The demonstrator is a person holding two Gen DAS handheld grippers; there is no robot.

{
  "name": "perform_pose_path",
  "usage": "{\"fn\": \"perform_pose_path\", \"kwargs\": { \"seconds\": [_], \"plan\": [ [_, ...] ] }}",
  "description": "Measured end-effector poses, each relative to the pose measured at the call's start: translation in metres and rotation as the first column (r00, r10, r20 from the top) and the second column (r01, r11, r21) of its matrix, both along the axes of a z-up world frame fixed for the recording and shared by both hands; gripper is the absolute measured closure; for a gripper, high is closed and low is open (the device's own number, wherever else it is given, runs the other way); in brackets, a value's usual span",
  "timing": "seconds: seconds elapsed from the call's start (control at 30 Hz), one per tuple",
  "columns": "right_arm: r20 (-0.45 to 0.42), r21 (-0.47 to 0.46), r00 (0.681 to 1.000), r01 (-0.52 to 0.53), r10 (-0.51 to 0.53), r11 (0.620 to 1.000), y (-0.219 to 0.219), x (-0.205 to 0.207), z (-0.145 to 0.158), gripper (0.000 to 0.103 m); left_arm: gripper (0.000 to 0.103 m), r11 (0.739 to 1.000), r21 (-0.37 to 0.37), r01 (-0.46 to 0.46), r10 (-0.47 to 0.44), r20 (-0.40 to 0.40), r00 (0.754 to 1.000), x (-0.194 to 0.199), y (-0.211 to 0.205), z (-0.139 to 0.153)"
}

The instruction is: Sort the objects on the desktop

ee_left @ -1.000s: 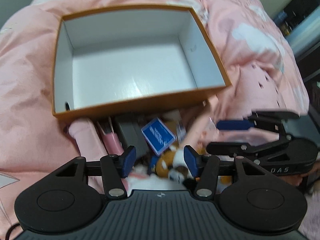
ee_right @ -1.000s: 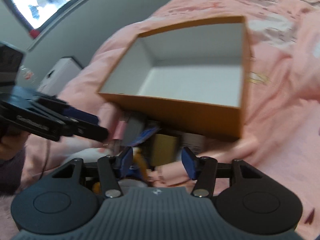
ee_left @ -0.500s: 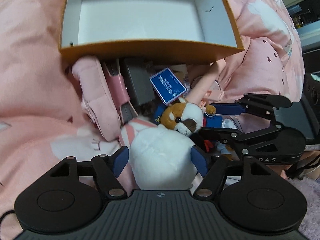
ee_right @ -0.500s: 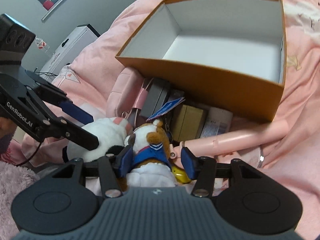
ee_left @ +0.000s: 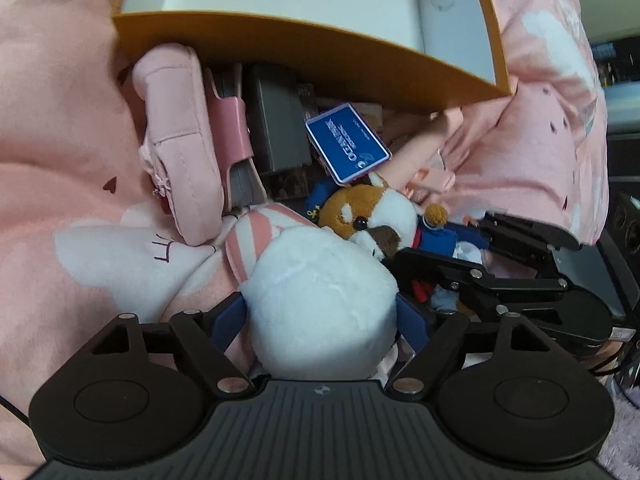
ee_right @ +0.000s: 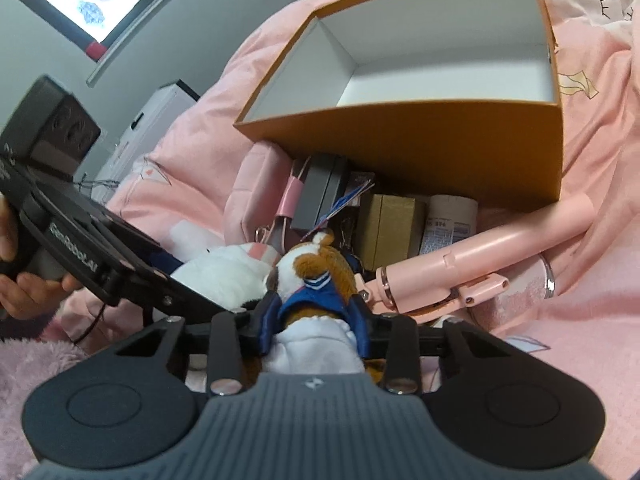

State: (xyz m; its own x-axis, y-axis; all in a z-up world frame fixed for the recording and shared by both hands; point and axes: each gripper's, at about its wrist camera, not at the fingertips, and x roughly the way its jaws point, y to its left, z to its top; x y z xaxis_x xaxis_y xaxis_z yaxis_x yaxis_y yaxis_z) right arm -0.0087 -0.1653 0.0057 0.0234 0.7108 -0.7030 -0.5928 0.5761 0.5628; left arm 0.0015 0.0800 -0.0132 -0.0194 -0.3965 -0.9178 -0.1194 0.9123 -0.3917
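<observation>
A white plush (ee_left: pixel 320 292) with a pink-striped ear lies in a pile in front of the orange box (ee_left: pixel 280 40). My left gripper (ee_left: pixel 320 320) straddles it, jaws opening, one pad at each flank. Beside it lies a brown and white dog plush (ee_left: pixel 372 216) in a blue sailor outfit. My right gripper (ee_right: pixel 314 320) is closing on the dog plush (ee_right: pixel 316 264), pads pressing its blue collar and white body. The box (ee_right: pixel 400 140) is white inside, with nothing in it. The left gripper (ee_right: pixel 160 280) reaches over the white plush (ee_right: pixel 224 272) from the left.
Against the box wall lie a pink pouch (ee_left: pixel 180 148), a grey case (ee_left: pixel 276 128), a blue card (ee_left: pixel 348 144), a gold box (ee_right: pixel 388 224) and a long pink stick (ee_right: pixel 500 244). A pink blanket (ee_left: pixel 72 140) lies under everything. A hand (ee_right: pixel 24 292) holds the left gripper.
Both grippers came down onto the pile. The left jaws spread wider around the white plush. The right jaws narrowed onto the dog plush.
</observation>
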Motion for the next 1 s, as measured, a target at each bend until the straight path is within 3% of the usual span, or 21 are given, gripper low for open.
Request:
{"fn": "perform_pose_path", "kwargs": {
  "seconds": [0.13, 0.3, 0.57, 0.73, 0.83, 0.9, 1.0],
  "plan": [
    [-0.001, 0.035, 1.0, 0.027, -0.027, 0.999, -0.007, 0.003, 0.003, 0.067, 0.018, 1.0, 0.008, -0.013, 0.013, 0.059, 0.998, -0.005, -0.001, 0.012],
    [0.092, 0.062, 0.992, 0.078, -0.084, 0.995, -0.018, 0.006, 0.025, 0.067, 0.02, 0.999, -0.031, -0.006, 0.012, 0.197, 0.98, -0.002, -0.005, 0.042],
    [0.207, 0.122, 0.952, 0.203, -0.225, 0.972, -0.027, 0.02, 0.052, 0.069, 0.021, 0.999, 0.04, -0.025, 0.006, 0.405, 0.914, 0.018, -0.003, 0.085],
    [0.208, 0.232, 0.929, 0.258, -0.306, 0.938, -0.025, 0.032, 0.073, 0.085, 0.021, 0.997, 0.074, -0.029, -0.013, 0.512, 0.859, 0.033, -0.004, 0.108],
    [0.252, 0.237, 0.915, 0.258, -0.316, 0.937, -0.014, 0.04, 0.082, 0.089, 0.021, 0.996, 0.087, -0.035, -0.016, 0.528, 0.849, 0.041, -0.004, 0.11],
    [0.271, 0.224, 0.911, 0.255, -0.311, 0.941, -0.005, 0.04, 0.083, 0.103, 0.021, 0.996, 0.085, -0.041, -0.01, 0.528, 0.849, 0.043, -0.001, 0.11],
    [0.311, 0.227, 0.901, 0.237, -0.301, 0.944, -0.001, 0.039, 0.089, 0.103, 0.021, 0.996, 0.08, -0.047, -0.002, 0.528, 0.85, 0.046, 0.001, 0.108]
  ]
}}
